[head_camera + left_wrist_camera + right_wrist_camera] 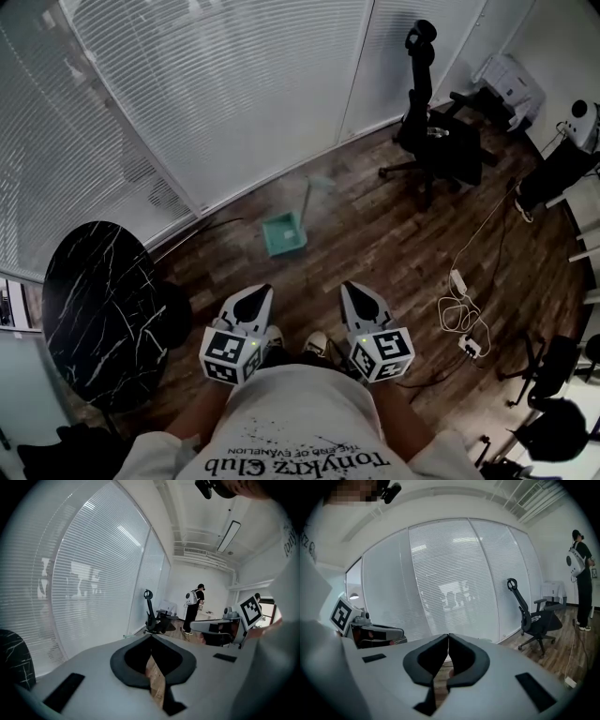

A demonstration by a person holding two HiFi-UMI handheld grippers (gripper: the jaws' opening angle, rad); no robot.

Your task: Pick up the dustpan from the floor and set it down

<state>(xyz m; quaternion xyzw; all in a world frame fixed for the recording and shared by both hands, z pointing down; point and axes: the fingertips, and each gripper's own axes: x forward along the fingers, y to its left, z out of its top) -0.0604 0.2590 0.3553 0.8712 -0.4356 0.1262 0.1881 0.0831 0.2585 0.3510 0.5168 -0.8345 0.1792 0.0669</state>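
Observation:
A teal dustpan [284,233] lies on the wooden floor near the blinds, its long handle [306,195] rising toward the window. Both grippers are held close to the person's body, well short of it. My left gripper [262,290] points forward with its jaws together and nothing between them; the tips also meet in the left gripper view [151,636]. My right gripper [351,287] sits beside it, likewise shut and empty, its tips touching in the right gripper view [448,635]. The dustpan is hidden in both gripper views.
A black marble-topped round table [98,307] stands at the left. A black office chair [433,141] is at the back right. White cables and a power strip [463,314] lie on the floor at the right. Another person [193,606] stands far across the room.

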